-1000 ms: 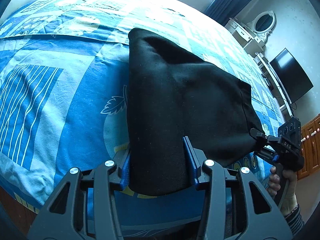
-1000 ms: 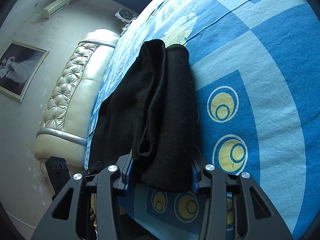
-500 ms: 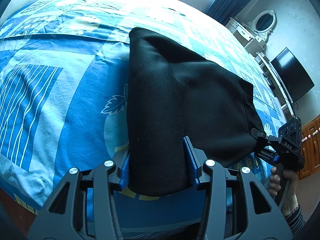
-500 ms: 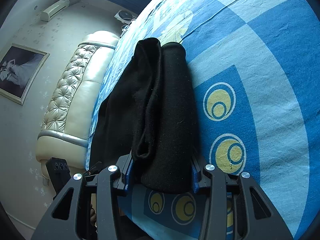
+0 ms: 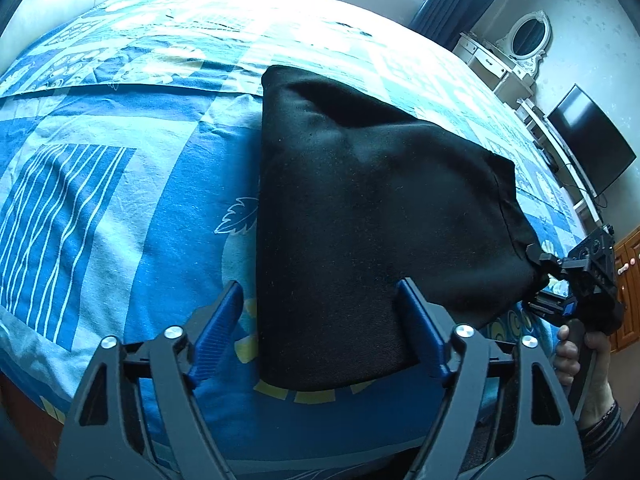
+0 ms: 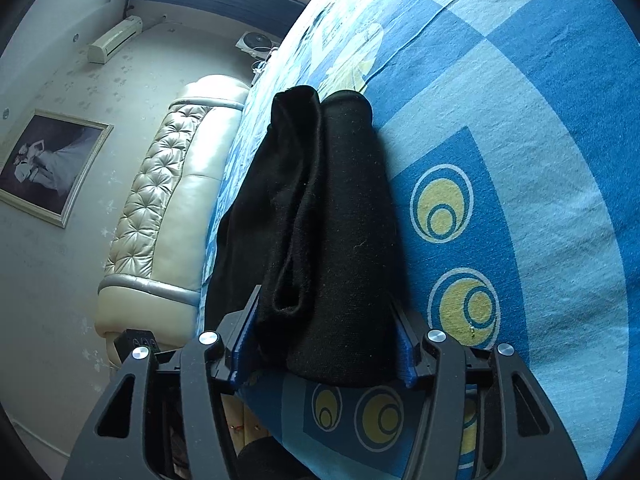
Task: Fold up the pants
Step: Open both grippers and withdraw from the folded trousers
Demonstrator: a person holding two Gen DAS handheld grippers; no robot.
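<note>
Bed (image 5: 120,208) with blue patterned sheet (image 6: 520,160) fills both views, cream tufted headboard (image 6: 160,208) at one end, dresser with oval mirror (image 5: 528,36) and dark TV (image 5: 588,140) by the far wall. Folded black pants (image 5: 360,208) lie in a thick stack on the sheet near the bed's edge, layered fold edges visible in the right wrist view (image 6: 320,240). Left tongs (image 5: 320,336) are spread wide, left blue pad clear of the fabric and right pad against it; right tongs (image 6: 324,344) are clamped on the pants' corner, pads on both sides, held by a hand (image 5: 580,356).
</note>
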